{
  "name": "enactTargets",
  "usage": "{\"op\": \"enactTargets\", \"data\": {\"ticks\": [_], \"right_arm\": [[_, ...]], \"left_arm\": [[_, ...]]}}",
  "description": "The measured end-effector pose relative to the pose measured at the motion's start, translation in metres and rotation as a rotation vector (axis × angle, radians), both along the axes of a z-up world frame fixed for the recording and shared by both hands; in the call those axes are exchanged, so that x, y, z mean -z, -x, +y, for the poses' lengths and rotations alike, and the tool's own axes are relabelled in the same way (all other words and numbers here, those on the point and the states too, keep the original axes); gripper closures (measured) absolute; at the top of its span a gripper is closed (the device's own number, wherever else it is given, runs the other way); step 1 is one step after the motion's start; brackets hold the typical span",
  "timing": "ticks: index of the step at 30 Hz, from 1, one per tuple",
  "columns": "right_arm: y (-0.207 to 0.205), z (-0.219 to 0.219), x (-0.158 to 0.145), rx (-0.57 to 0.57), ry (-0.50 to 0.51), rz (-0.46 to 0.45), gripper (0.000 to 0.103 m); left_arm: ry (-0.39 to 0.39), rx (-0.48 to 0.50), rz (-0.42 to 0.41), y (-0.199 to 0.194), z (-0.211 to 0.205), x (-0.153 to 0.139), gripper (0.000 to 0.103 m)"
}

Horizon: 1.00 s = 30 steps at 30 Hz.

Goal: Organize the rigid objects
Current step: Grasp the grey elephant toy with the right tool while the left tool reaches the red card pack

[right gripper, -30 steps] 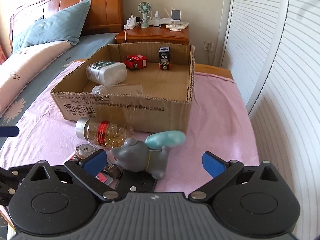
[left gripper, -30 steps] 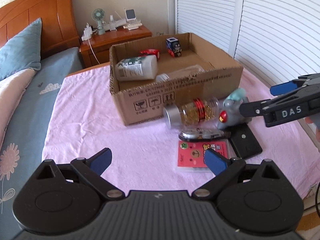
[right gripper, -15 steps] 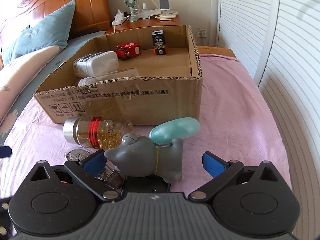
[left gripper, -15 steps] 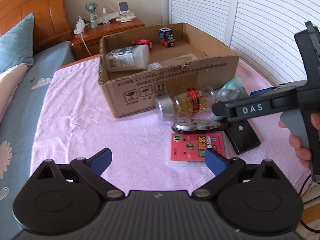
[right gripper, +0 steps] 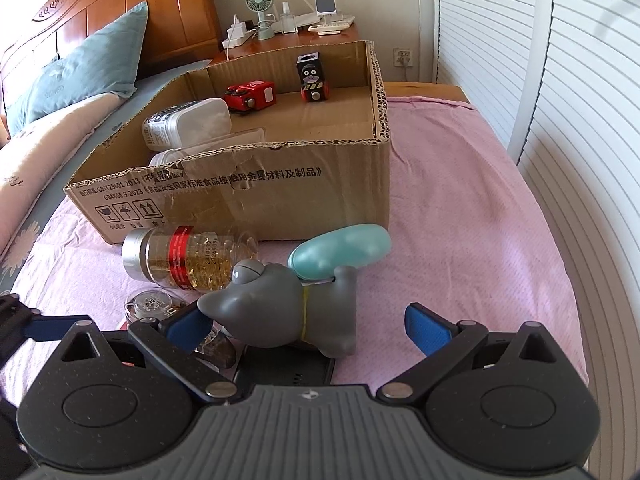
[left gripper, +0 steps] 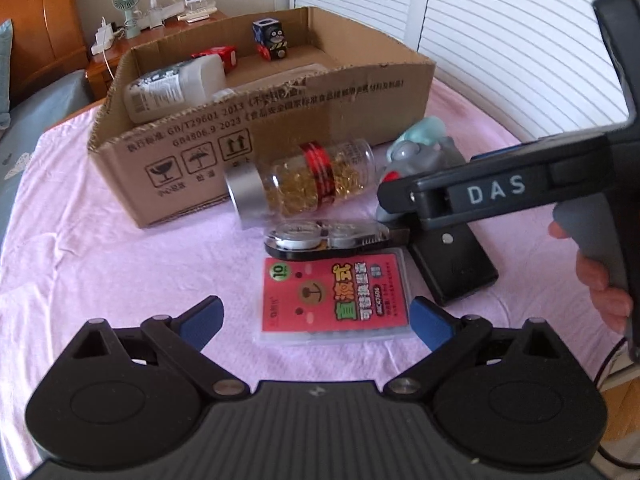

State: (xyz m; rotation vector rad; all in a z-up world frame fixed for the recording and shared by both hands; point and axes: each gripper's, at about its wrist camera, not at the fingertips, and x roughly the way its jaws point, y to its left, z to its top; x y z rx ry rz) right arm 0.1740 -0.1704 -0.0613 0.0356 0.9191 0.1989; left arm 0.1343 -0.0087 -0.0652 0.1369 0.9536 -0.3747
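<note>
A grey toy animal with a teal tail (right gripper: pixel 296 304) stands on a black flat device (right gripper: pixel 288 372) in front of the cardboard box (right gripper: pixel 304 184). My right gripper (right gripper: pixel 308 328) is open, its fingers on either side of the toy, not touching it; it also shows in the left wrist view (left gripper: pixel 400 200). My left gripper (left gripper: pixel 316 320) is open and empty over a red card pack (left gripper: pixel 336 296). A capsule bottle (left gripper: pixel 304 184) and a black tape dispenser (left gripper: pixel 320 240) lie beside the toy (left gripper: pixel 416 156).
The box holds a white bottle (right gripper: pixel 188 124), a clear container (right gripper: pixel 208 148), a red toy car (right gripper: pixel 250 95) and a black toy train (right gripper: pixel 312 78). Everything lies on a pink cloth (right gripper: pixel 460 208) on a bed. A nightstand (right gripper: pixel 288 40) stands behind, louvered doors on the right.
Both grippers moved forward and lower. The right gripper's open fingers now reach either side of the grey toy. The left gripper came closer to the red card pack.
</note>
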Motion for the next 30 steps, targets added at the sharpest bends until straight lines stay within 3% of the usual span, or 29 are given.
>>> {"op": "enactTargets", "data": {"ticks": [4, 10, 12, 13, 16, 24, 30], "right_arm": [[-0.002, -0.001, 0.000, -0.002, -0.003, 0.001, 0.000], [-0.002, -0.001, 0.000, -0.003, -0.005, 0.002, 0.000], [-0.002, -0.001, 0.001, -0.004, -0.007, 0.001, 0.000], [-0.001, -0.002, 0.001, -0.003, -0.009, 0.002, 0.000], [-0.001, -0.002, 0.003, -0.002, -0.016, 0.008, 0.000], [0.001, -0.001, 0.011, -0.005, 0.007, 0.019, 0.000], [0.005, -0.004, 0.013, 0.020, 0.055, 0.007, 0.000]], "left_arm": [[0.017, -0.015, 0.034, -0.006, -0.005, 0.006, 0.003], [-0.038, -0.017, -0.011, -0.003, -0.010, 0.010, 0.001], [-0.046, -0.015, -0.030, -0.001, -0.007, 0.009, 0.004], [-0.040, -0.006, -0.044, 0.002, -0.005, 0.008, 0.013], [-0.060, -0.002, -0.058, 0.006, 0.000, 0.006, 0.012], [-0.097, -0.132, -0.055, 0.006, 0.038, 0.004, 0.012], [-0.080, -0.179, -0.046, 0.006, 0.055, 0.006, 0.012]]}}
